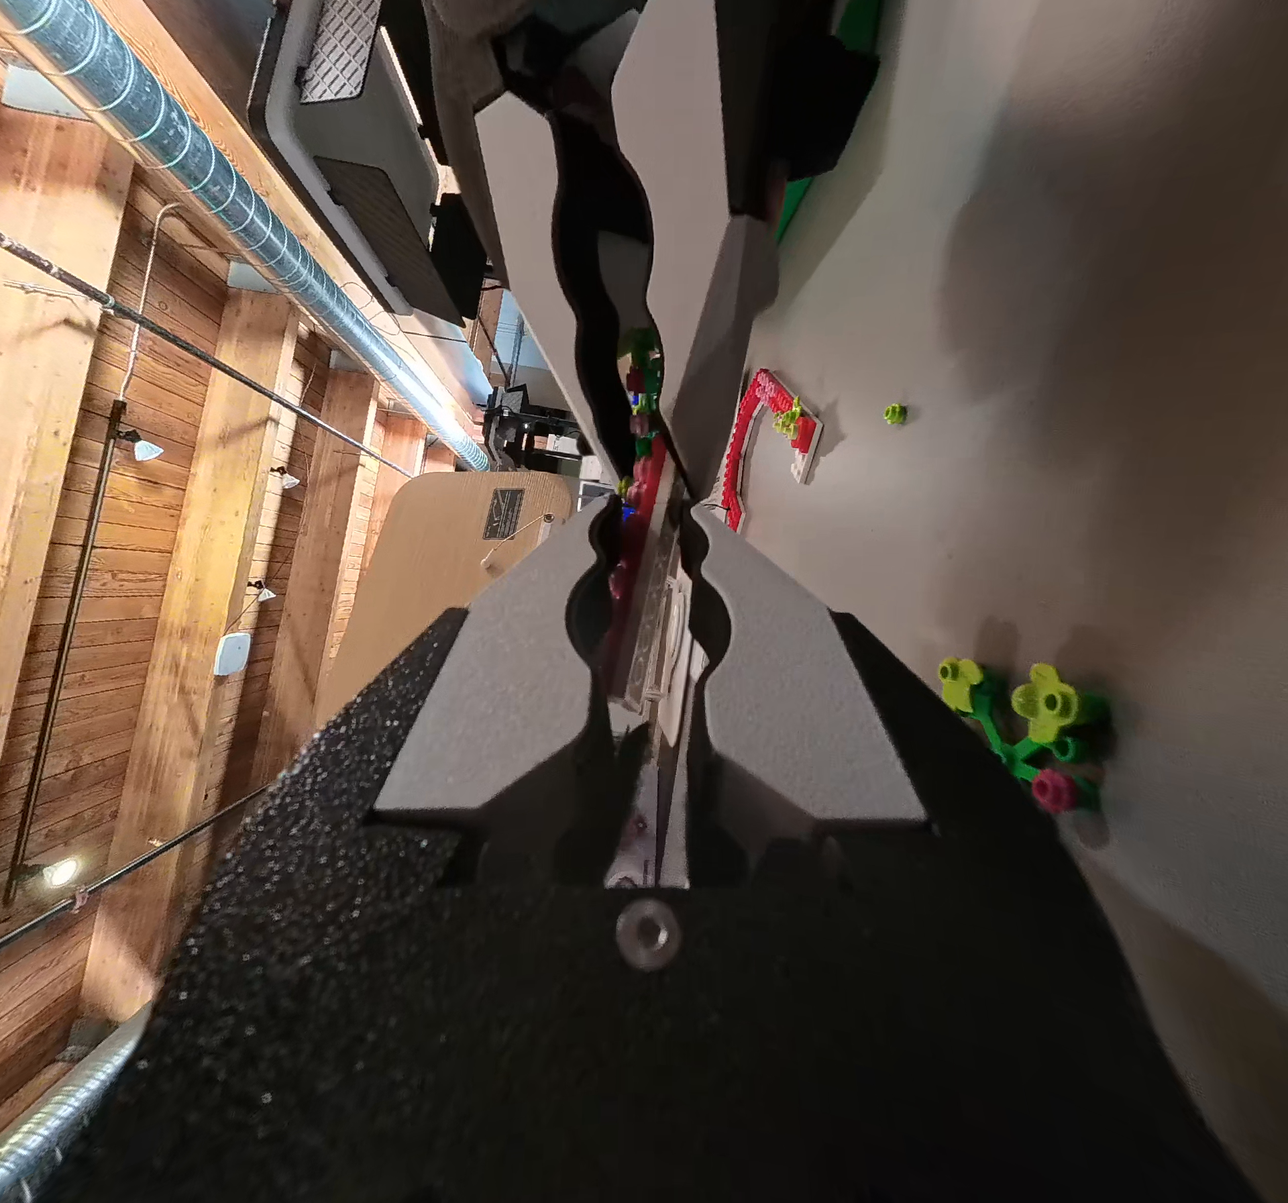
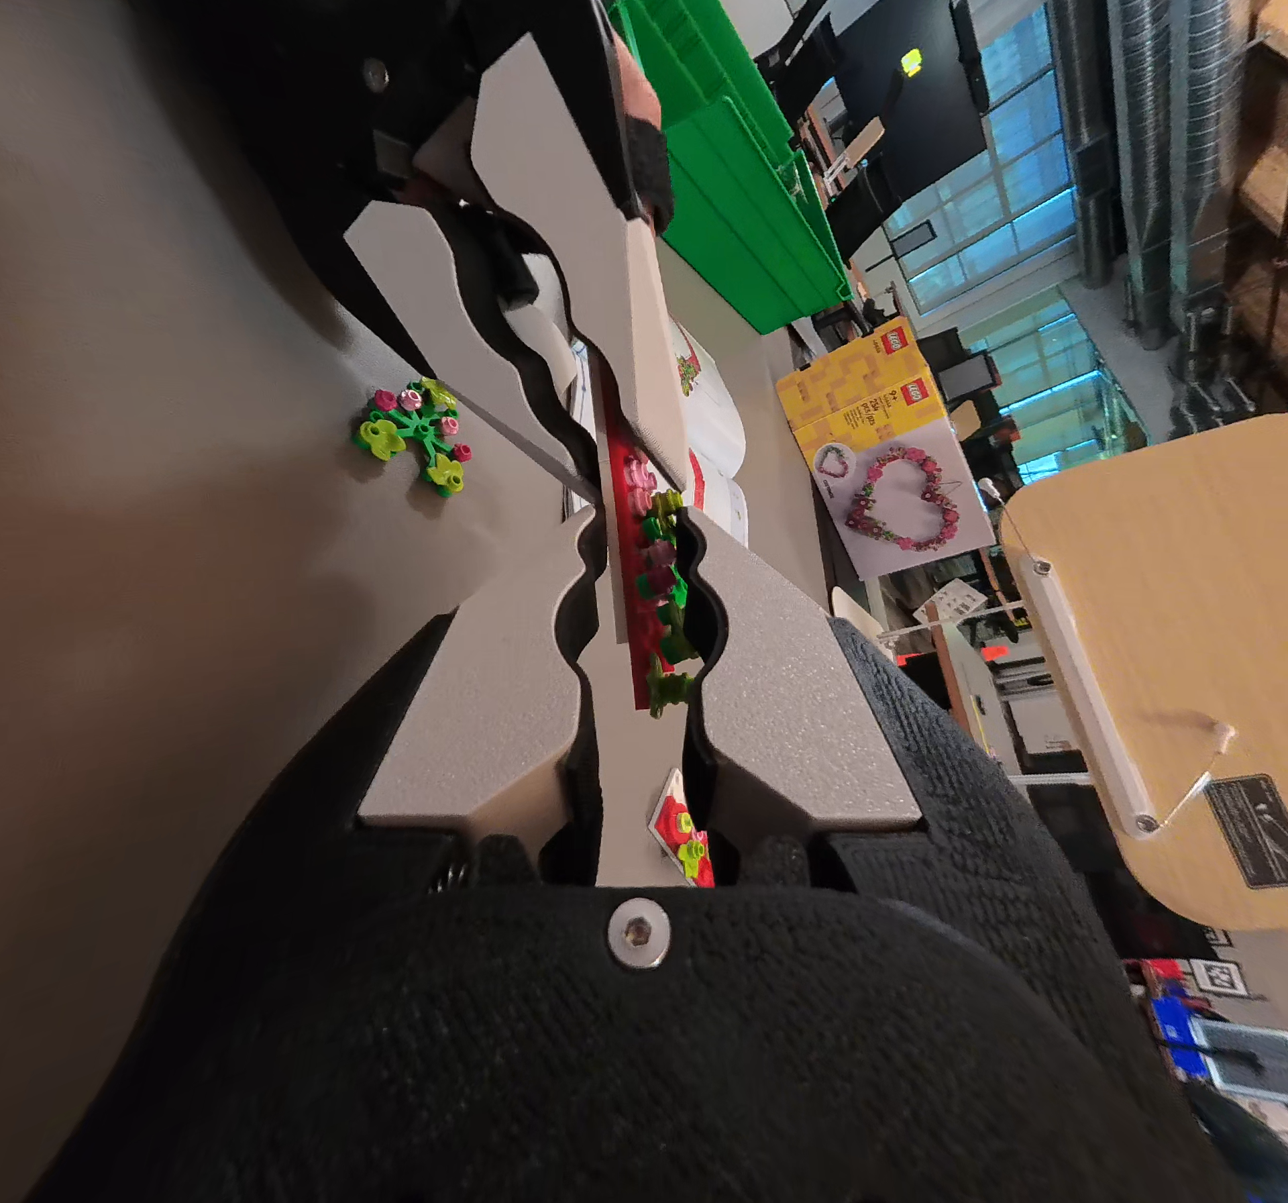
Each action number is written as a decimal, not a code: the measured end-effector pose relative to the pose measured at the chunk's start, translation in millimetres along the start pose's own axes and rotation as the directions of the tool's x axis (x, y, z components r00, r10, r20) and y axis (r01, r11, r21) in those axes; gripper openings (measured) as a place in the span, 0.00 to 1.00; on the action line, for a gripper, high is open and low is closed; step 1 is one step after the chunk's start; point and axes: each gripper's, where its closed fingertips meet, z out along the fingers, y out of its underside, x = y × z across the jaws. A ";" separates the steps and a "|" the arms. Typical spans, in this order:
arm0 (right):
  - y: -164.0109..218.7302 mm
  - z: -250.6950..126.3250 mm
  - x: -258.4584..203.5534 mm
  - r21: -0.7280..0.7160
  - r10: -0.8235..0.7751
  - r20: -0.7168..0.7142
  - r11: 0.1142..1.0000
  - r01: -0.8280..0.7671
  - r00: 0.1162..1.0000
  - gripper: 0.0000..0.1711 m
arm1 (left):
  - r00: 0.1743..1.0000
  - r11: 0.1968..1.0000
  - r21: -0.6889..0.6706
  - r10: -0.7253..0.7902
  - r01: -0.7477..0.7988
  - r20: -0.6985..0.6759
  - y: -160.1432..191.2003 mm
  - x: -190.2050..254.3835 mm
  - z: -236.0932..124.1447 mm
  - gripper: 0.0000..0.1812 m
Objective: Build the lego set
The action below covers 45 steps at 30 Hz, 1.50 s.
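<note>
A red lego strip (image 1: pixel 645 584) studded with pink, dark pink and green flowers is held edge-on above the grey table. My left gripper (image 1: pixel 648 516) is shut on its near end. My right gripper (image 1: pixel 652 478) comes in from the top of the view and clamps its far end. In the right wrist view, the right gripper (image 2: pixel 638 518) is shut on the same strip (image 2: pixel 638 598), and the left gripper (image 2: pixel 634 486) meets it from above. A red half-heart frame (image 1: pixel 749 444) lies on the table.
A green stem cluster with lime and pink flowers (image 1: pixel 1031 730) (image 2: pixel 418 434) lies on the table, as does a loose lime stud (image 1: pixel 894 412). A small red-and-white piece (image 2: pixel 686 835) lies below the strip. A yellow lego box (image 2: pixel 885 451), a booklet (image 2: pixel 714 424) and green bins (image 2: pixel 732 180) stand behind. My left and right fingertips are right by each other. The small red-and-white piece (image 2: pixel 686 835) is about equally far from each gripper, around 15 cm. Look for it in the left wrist view (image 1: pixel 794 426) too.
</note>
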 end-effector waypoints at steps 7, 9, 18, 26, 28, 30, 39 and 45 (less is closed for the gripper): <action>-2.5 -2.1 0.5 0.005 -0.045 -0.010 0.999 0.045 0.999 0.09 | 0.998 0.998 0.032 -0.053 0.054 -0.014 -2.7 0.4 -0.6 0.08; -1.9 -2.3 -0.1 0.000 -0.065 -0.008 0.998 0.065 0.998 0.08 | 0.997 0.996 0.037 -0.078 0.078 -0.010 -2.8 -1.3 -0.5 0.11; -1.1 -4.0 -3.8 0.020 -0.042 0.043 0.999 0.042 0.998 0.08 | 0.997 0.996 0.069 -0.058 0.061 -0.041 -6.5 6.0 0.0 0.09; -3.9 -5.7 -5.3 0.040 -0.052 0.057 0.998 0.050 0.997 0.09 | 1.000 0.997 0.072 -0.003 0.004 -0.015 -8.9 3.3 -2.0 0.08; -6.5 -6.3 -3.0 0.049 -0.058 0.038 0.997 0.056 0.998 0.09 | 1.000 0.998 0.068 0.012 -0.012 0.008 -9.1 -0.4 -3.0 0.08; -8.9 -6.7 -1.3 0.054 -0.074 0.015 0.996 0.074 0.997 0.10 | 0.999 0.997 0.063 0.032 -0.034 0.031 -9.3 -3.7 -4.0 0.07; -13.8 -8.6 0.2 0.072 -0.138 -0.034 0.987 0.140 0.990 0.10 | 0.993 0.994 0.061 0.084 -0.090 0.085 -11.4 -8.8 -6.8 0.07; -15.5 -9.6 -0.1 0.083 -0.177 -0.052 0.980 0.181 0.983 0.10 | 0.990 0.992 0.064 0.099 -0.106 0.103 -12.8 -9.8 -8.0 0.07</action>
